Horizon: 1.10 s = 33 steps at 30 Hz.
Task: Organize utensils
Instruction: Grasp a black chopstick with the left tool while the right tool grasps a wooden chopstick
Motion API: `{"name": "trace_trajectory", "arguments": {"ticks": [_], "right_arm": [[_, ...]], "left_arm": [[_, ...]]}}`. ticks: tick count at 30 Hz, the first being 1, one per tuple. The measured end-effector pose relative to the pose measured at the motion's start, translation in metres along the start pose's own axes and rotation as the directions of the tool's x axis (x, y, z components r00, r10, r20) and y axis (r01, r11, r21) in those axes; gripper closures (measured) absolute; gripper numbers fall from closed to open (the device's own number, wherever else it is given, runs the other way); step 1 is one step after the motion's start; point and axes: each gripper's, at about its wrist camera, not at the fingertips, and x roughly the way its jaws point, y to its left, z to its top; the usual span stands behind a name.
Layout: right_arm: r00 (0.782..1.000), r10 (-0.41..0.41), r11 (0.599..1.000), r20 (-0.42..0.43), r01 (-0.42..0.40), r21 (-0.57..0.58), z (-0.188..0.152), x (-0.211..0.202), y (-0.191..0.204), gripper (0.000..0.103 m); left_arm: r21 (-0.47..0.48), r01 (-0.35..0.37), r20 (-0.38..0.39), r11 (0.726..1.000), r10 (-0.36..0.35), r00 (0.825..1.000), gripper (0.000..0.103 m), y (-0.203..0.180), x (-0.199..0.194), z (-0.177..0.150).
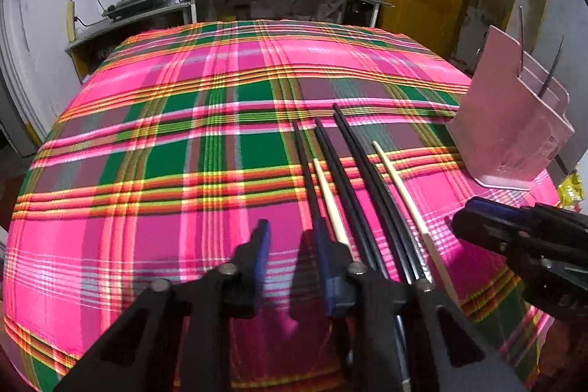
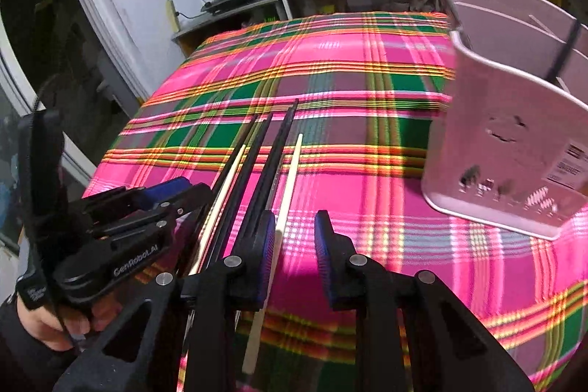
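Chopsticks point(image 1: 352, 179), slim black and pale wooden rods, lay on your plaid-clothed table point(image 1: 183, 142). Your left gripper point(image 1: 292, 248) and right gripper point(image 2: 296, 237) both stood open, empty, near the metal holder point(image 2: 514, 142).

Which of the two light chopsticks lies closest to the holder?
The pale chopstick on the right edge of the bundle, lying alone beside the black chopsticks on the holder side. The other pale one sits among the black sticks, farther left.

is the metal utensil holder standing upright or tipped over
Upright. The utensil holder stands on its base on the plaid tablecloth, open top upward, thin utensils sticking out.
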Motion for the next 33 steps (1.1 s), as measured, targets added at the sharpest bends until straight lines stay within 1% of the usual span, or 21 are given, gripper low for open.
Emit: {"name": "trace_trajectory", "arguments": {"ticks": [1, 2, 3, 5, 6, 8, 10, 13, 14, 17, 19, 21, 22, 23, 26, 28, 29, 33], "right_arm": [[1.0, -0.003, 1.0, -0.005, 0.003, -0.003, 0.001, 0.004, 0.001, 0.08], [1.0, -0.004, 1.0, -0.008, 0.004, -0.005, 0.003, 0.006, 0.002, 0.08], [1.0, -0.005, 1.0, -0.011, 0.005, -0.008, 0.004, 0.009, 0.002, 0.08], [1.0, -0.006, 1.0, -0.013, 0.006, -0.01, 0.006, 0.012, 0.003, 0.081], [1.0, -0.006, 1.0, -0.014, 0.005, -0.008, 0.006, 0.013, 0.002, 0.081], [1.0, -0.006, 1.0, -0.012, 0.006, -0.004, 0.007, 0.013, 0.002, 0.081], [1.0, -0.006, 1.0, -0.01, 0.006, -0.002, 0.006, 0.012, 0.001, 0.081], [1.0, -0.01, 1.0, -0.006, 0.01, 0.0, 0.007, 0.009, -0.001, 0.081], [1.0, -0.011, 1.0, -0.004, 0.011, 0.0, 0.008, 0.009, -0.002, 0.081], [1.0, -0.014, 1.0, 0.002, 0.014, 0.0, 0.009, 0.007, -0.002, 0.081], [1.0, -0.013, 1.0, 0.0, 0.013, 0.004, 0.01, 0.008, -0.003, 0.081], [1.0, -0.013, 1.0, -0.002, 0.013, 0.005, 0.01, 0.01, -0.003, 0.081], [1.0, -0.012, 1.0, -0.003, 0.012, 0.004, 0.011, 0.011, -0.002, 0.081], [1.0, -0.012, 1.0, -0.003, 0.012, 0.001, 0.012, 0.011, -0.001, 0.081], [1.0, -0.015, 1.0, -0.006, 0.015, -0.003, 0.014, 0.014, 0.0, 0.081], [1.0, -0.019, 1.0, -0.008, 0.019, -0.005, 0.018, 0.017, 0.001, 0.081], [1.0, -0.02, 1.0, -0.008, 0.02, -0.006, 0.02, 0.019, 0.001, 0.081], [1.0, -0.026, 1.0, -0.008, 0.026, -0.014, 0.028, 0.027, 0.004, 0.081]], "left_arm": [[0.008, -0.019, -0.016, 1.0, 0.02, 1.0, 0.092, 0.0, 0.003, -0.001], [0.006, -0.014, -0.002, 1.0, 0.014, 1.0, 0.092, 0.001, 0.002, 0.0], [-0.01, 0.005, -0.009, 1.0, -0.006, 1.0, 0.092, 0.003, 0.002, -0.001], [-0.04, 0.072, 0.001, 0.997, -0.072, 0.997, 0.092, 0.008, -0.003, 0.001], [-0.042, 0.083, 0.018, 0.996, -0.082, 0.996, 0.092, 0.008, -0.006, 0.002], [-0.013, 0.078, 0.041, 0.997, -0.077, 0.996, 0.091, 0.004, -0.01, 0.004], [0.011, 0.082, 0.04, 0.997, -0.082, 0.996, 0.089, -0.001, -0.009, 0.006], [0.026, 0.05, 0.007, 0.998, -0.05, 0.999, 0.088, -0.005, 0.0, 0.006], [0.022, 0.051, 0.02, 0.998, -0.051, 0.998, 0.088, -0.004, 0.0, 0.005], [0.018, 0.047, 0.019, 0.999, -0.047, 0.999, 0.088, -0.005, 0.001, 0.006], [0.034, 0.045, 0.021, 0.998, -0.046, 0.999, 0.084, -0.008, 0.002, 0.008], [0.034, 0.044, -0.007, 0.998, -0.043, 0.999, 0.08, -0.01, 0.009, 0.007], [0.038, 0.042, 0.007, 0.998, -0.042, 0.999, 0.079, -0.01, 0.009, 0.008], [0.04, 0.043, 0.004, 0.998, -0.044, 0.999, 0.079, -0.011, 0.009, 0.008], [0.041, 0.031, 0.007, 0.999, -0.032, 0.999, 0.079, -0.009, 0.009, 0.008], [0.027, 0.016, 0.005, 0.999, -0.017, 1.0, 0.082, -0.005, 0.008, 0.008], [0.016, 0.008, 0.004, 1.0, -0.008, 1.0, 0.086, -0.001, 0.007, 0.008], [-0.054, -0.008, 0.005, 0.999, 0.009, 1.0, 0.086, 0.018, 0.005, 0.007]]}}
